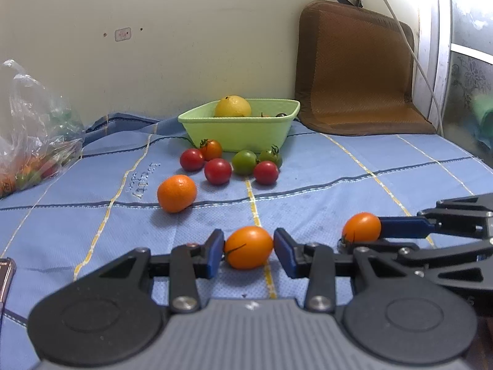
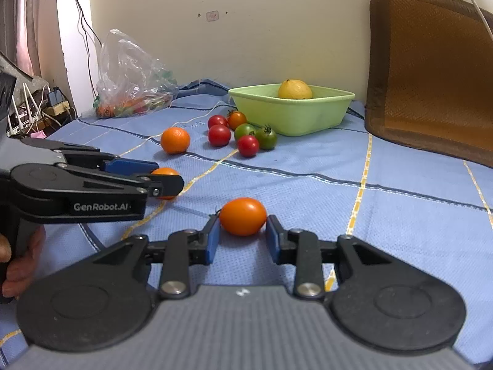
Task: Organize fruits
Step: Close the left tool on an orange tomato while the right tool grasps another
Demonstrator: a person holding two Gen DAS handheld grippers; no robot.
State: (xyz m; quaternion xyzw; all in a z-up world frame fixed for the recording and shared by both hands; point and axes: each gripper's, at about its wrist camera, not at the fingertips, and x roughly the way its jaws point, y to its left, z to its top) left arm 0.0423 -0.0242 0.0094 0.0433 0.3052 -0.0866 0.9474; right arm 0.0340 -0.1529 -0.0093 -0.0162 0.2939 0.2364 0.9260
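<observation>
The left tool (image 1: 249,248) is gripping an orange tomato (image 1: 249,247) on the blue cloth (image 1: 323,169); the right tool (image 2: 243,229) is bracketing another tomato (image 2: 243,216), contact being unclear; the green basin (image 1: 240,132) is half-hiding a lemon (image 1: 232,106).

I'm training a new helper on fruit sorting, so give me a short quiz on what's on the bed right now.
1. True or false: the pale green plastic basin holds a yellow round citrus fruit.
2. How many red round cherry tomatoes lie on the blue checked cloth?
3. What lies between the fingers of the left gripper?
A. an orange oval tomato
B. a yellow banana
C. a purple grape

Key: 1 true; 2 three; 3 A.
</observation>
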